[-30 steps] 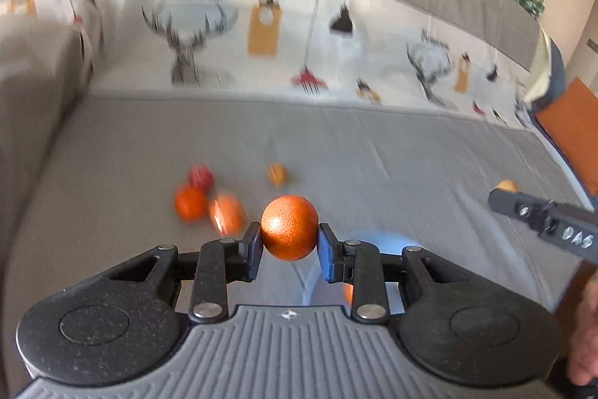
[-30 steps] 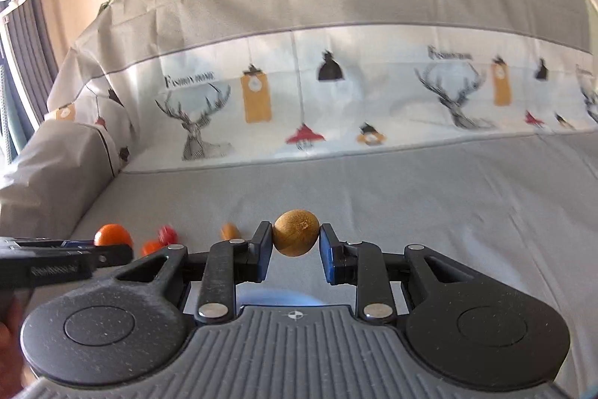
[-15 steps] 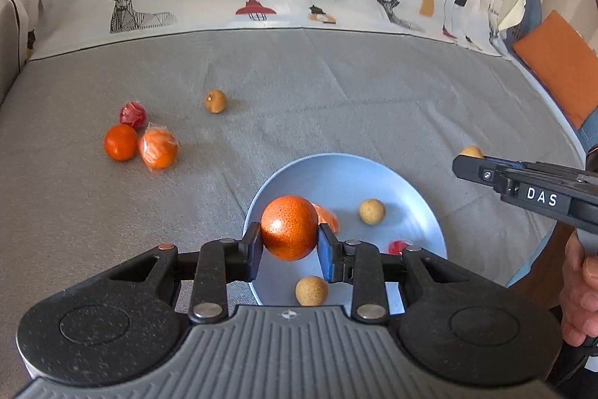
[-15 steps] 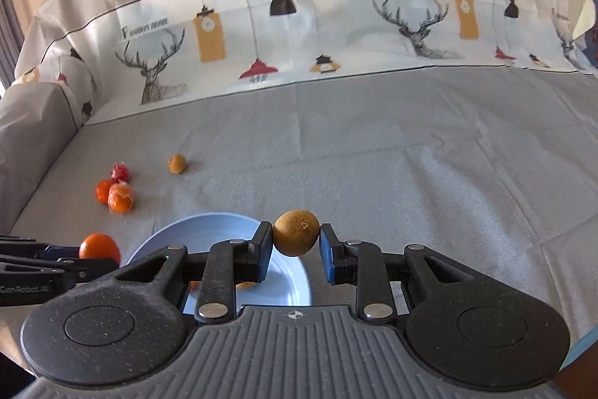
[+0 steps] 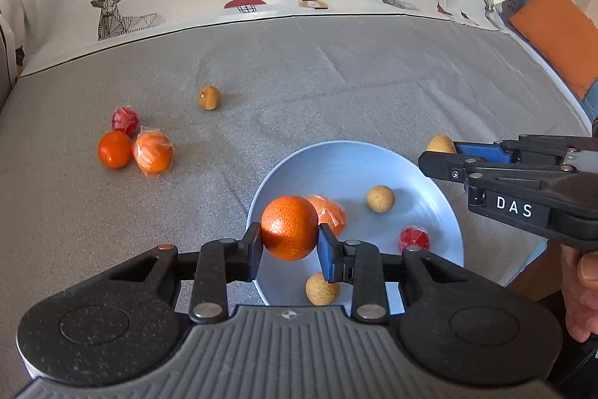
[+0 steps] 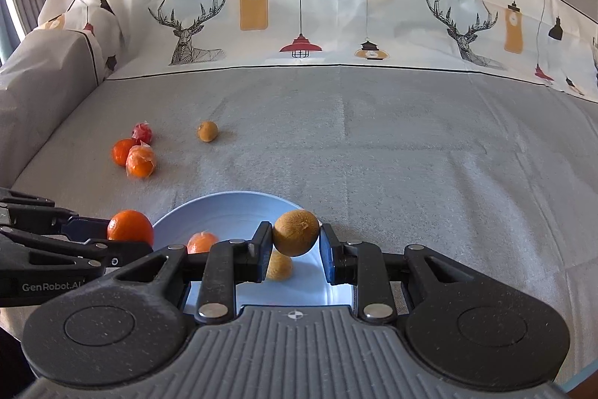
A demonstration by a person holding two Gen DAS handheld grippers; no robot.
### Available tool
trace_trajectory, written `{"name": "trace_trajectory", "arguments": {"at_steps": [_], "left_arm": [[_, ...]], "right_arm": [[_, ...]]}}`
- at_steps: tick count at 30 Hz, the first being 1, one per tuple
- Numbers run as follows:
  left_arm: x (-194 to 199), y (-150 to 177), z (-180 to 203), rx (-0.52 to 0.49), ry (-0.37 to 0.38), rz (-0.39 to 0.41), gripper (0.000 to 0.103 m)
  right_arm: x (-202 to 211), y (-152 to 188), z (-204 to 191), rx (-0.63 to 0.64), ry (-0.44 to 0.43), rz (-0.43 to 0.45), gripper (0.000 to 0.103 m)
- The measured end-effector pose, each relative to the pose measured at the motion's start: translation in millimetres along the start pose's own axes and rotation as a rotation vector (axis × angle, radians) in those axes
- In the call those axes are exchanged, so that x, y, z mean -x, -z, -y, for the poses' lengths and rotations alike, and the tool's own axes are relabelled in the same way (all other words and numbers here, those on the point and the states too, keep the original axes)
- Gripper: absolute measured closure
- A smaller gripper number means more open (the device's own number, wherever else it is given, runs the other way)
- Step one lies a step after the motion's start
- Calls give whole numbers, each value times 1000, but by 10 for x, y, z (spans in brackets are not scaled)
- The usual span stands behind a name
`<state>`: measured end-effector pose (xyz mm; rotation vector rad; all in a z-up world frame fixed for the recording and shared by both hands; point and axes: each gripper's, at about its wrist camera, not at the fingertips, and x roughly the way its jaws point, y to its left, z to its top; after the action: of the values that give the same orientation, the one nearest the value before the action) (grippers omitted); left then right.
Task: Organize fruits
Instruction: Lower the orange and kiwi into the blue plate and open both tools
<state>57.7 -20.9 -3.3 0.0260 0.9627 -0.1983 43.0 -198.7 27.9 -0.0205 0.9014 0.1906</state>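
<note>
My left gripper (image 5: 289,245) is shut on an orange (image 5: 289,227) and holds it over the left rim of a light blue plate (image 5: 336,159). My right gripper (image 6: 295,247) is shut on a brown round fruit (image 6: 296,232) above the plate's right side (image 6: 231,204). The plate holds a wrapped orange (image 5: 330,212), two tan round fruits (image 5: 380,199) (image 5: 322,288) and a red wrapped fruit (image 5: 414,239). In the left wrist view the right gripper (image 5: 437,152) comes in from the right with its fruit (image 5: 441,143).
On the grey sofa cover to the left lie an orange (image 5: 114,149), a wrapped orange (image 5: 154,156), a red wrapped fruit (image 5: 125,120) and a brown fruit (image 5: 208,97). A printed backrest (image 6: 299,10) rises behind. An orange cushion (image 5: 557,32) lies at far right.
Both grippers have tilted down and moved in over the blue plate, still holding their fruits. The plate and its fruits have come into view and now look closer.
</note>
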Motion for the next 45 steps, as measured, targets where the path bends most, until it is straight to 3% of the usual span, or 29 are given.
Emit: {"name": "trace_trajectory", "arguments": {"at_steps": [35, 41, 45], "left_arm": [[-9, 13, 54, -21, -1, -2, 69], [-5, 15, 35, -12, 38, 3, 68], [13, 14, 59, -21, 63, 11, 65]], "right_arm": [[-66, 25, -72, 32, -16, -37, 75], [-74, 32, -90, 40, -22, -45, 74], [-73, 30, -101, 45, -13, -42, 63]]}}
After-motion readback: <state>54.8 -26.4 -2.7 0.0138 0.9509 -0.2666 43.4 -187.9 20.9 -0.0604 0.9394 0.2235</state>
